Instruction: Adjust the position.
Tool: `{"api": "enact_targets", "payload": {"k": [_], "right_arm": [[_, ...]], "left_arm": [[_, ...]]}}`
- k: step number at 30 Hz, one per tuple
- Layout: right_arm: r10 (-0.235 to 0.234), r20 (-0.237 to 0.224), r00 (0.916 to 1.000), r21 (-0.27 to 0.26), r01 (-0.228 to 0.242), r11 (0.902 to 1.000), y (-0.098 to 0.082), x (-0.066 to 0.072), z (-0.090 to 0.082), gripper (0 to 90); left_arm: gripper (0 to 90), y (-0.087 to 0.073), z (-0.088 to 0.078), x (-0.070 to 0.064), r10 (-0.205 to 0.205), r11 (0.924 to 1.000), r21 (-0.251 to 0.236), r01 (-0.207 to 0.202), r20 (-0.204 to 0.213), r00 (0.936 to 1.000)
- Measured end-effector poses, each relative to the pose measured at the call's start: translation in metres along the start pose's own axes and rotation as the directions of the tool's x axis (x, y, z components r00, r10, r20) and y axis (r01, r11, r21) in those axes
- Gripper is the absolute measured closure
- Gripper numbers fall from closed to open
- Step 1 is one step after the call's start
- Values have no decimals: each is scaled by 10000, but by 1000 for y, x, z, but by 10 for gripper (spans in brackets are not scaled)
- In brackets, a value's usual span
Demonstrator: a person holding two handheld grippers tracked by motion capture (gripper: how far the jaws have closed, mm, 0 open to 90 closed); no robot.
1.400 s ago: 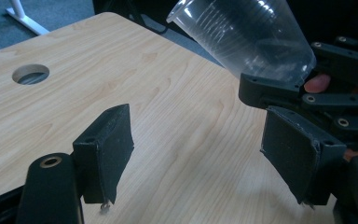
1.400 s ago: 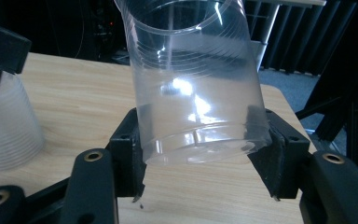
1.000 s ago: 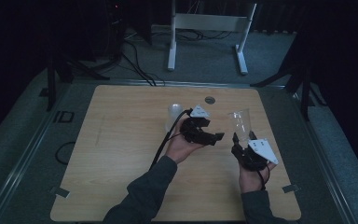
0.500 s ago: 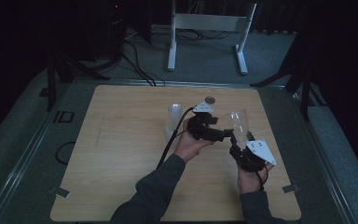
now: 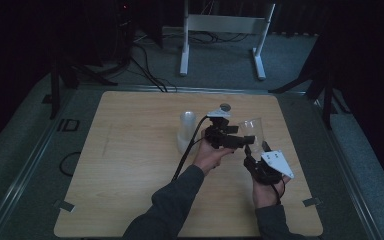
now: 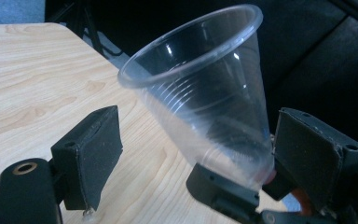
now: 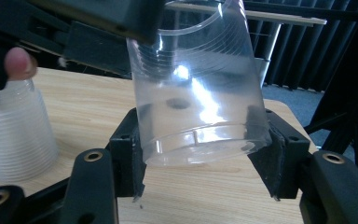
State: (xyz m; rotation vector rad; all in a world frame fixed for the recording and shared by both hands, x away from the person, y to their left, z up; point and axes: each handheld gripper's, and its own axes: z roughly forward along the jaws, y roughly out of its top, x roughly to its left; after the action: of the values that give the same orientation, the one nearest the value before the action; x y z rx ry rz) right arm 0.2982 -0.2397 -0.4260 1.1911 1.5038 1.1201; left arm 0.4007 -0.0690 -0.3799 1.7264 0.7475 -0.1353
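A clear plastic cup [image 5: 252,129] is held above the wooden table [image 5: 130,150], tilted. My right gripper [image 7: 200,158] is shut on its base, a pad pressing on each side of the cup [image 7: 200,107]. My left gripper [image 6: 203,154] reaches in from the left with its jaws astride the same cup [image 6: 205,93]. Those jaws have just been opening, and the left pad [image 6: 91,151] stands well off the cup wall. In the high view the left gripper [image 5: 246,139] is just above and left of the right gripper [image 5: 255,148].
A stack of several clear cups [image 5: 186,131] stands on the table left of the hands, and it is close by at the left as the stack [image 7: 14,135] in the right gripper view. A small dark disc [image 5: 225,106] lies near the far edge. A metal stand [image 5: 220,30] stands beyond the table.
The left hand has shifted a little to the right and farther onto the cup. The right hand and the cup have kept still.
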Motion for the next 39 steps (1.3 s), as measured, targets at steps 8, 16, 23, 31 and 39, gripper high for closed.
{"api": "enact_targets", "payload": {"k": [8,16,23,31,39], "right_arm": [[-37,-34,10000,-121,37,9999,0,1,-1,421],[-19,-90,10000,-138,18,9999,0,2,-2,421],[-63,-234,9997,-123,60,9999,-1,5,-1,420],[-52,-358,9993,7,52,10000,0,3,1,415],[-129,-574,9983,34,131,9999,1,2,2,404]], "left_arm": [[153,1,8,1,-539,9981,-263,548,326,9980],[156,0,15,1,-742,9960,-450,767,530,9958],[200,3,14,6,-1306,9869,-849,1369,754,9886],[266,2,14,5,-1259,9855,-1065,1323,645,9899],[288,-1,11,4,-1021,9846,-1369,1091,569,9931]]}}
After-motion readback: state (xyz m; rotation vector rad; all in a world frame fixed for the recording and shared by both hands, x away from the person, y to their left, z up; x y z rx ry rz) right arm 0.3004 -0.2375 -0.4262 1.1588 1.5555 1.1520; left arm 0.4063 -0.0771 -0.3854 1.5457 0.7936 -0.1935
